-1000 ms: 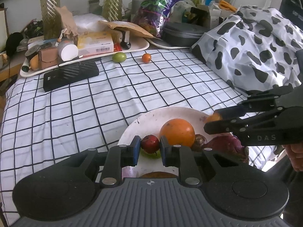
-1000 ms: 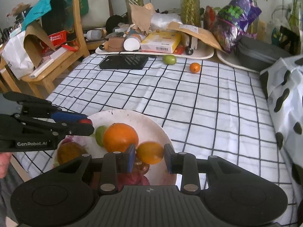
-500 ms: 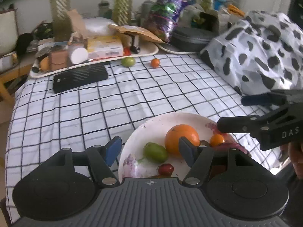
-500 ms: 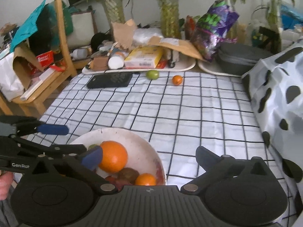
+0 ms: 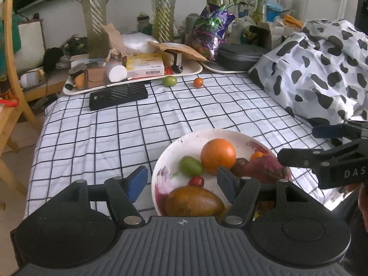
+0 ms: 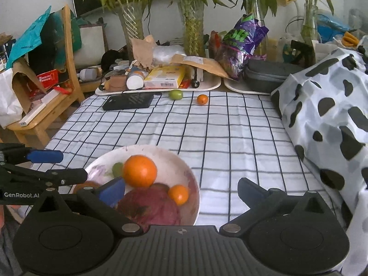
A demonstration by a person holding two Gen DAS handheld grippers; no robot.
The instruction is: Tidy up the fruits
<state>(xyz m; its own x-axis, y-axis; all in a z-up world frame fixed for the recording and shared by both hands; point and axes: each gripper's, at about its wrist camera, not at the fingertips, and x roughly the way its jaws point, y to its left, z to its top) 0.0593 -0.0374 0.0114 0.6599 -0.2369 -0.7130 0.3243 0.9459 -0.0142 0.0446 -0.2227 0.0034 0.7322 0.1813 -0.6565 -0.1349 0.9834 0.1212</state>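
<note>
While both your grippers, left (image 5: 181, 180) and right (image 6: 181, 192), hang spread and empty over the plate (image 5: 230, 135), two small fruits wait by the far tray: a green one (image 5: 169, 81) and an orange one (image 5: 198, 82). Light, round, likely to roll; pinch them across the middle. Readable: "GenRobot.AI", "DAS".

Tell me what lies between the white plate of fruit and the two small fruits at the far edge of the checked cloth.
Both wrist views show only bare checked cloth between the white plate and the green fruit and orange fruit.
</note>
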